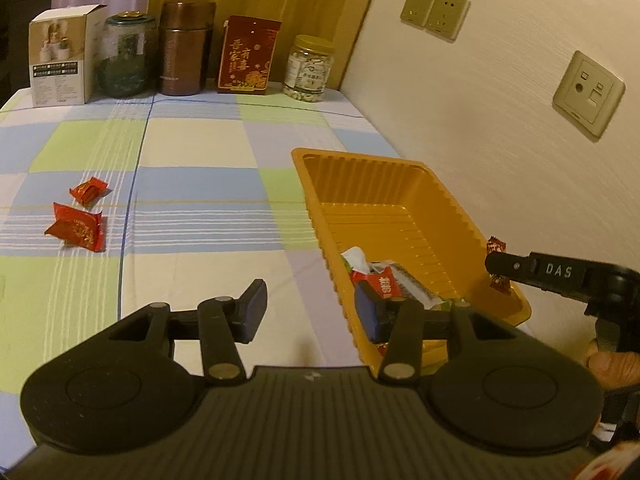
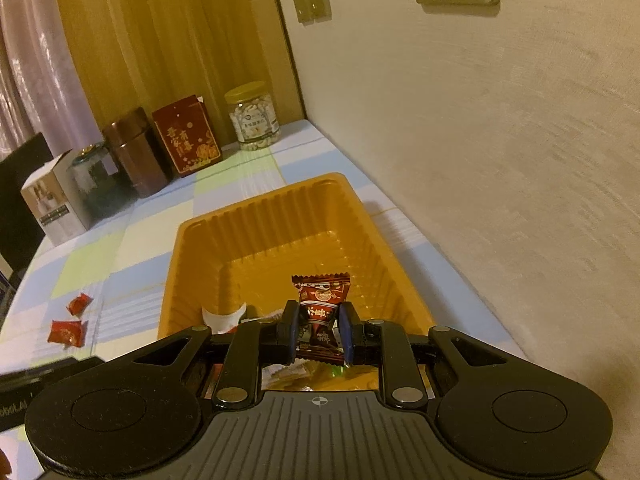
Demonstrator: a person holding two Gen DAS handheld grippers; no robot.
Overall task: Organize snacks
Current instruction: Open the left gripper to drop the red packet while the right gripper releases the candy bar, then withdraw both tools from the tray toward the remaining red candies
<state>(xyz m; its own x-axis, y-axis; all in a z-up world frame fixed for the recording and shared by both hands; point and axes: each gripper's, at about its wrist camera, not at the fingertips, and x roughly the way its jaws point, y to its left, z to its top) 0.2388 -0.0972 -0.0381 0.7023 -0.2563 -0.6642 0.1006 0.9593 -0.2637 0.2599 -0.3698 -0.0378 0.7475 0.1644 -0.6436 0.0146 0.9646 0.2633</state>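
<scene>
1. Right wrist view: right tool [image 2: 319, 330] is pinching a brown candy [image 2: 321, 300] over the orange tray [image 2: 192, 264].
2. Left tool [image 1: 316, 312] is sitting spread, empty, straddling the tray's near rim.
3. Two red candies [image 1: 78, 226] are lying near the table's left edge.

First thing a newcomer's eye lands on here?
The orange tray by the wall, with wrappers piled at its near end. Over it the right gripper pinches a dark red candy; the left gripper is open with nothing between its pads. Two red candies lie apart on the checked cloth.
</scene>
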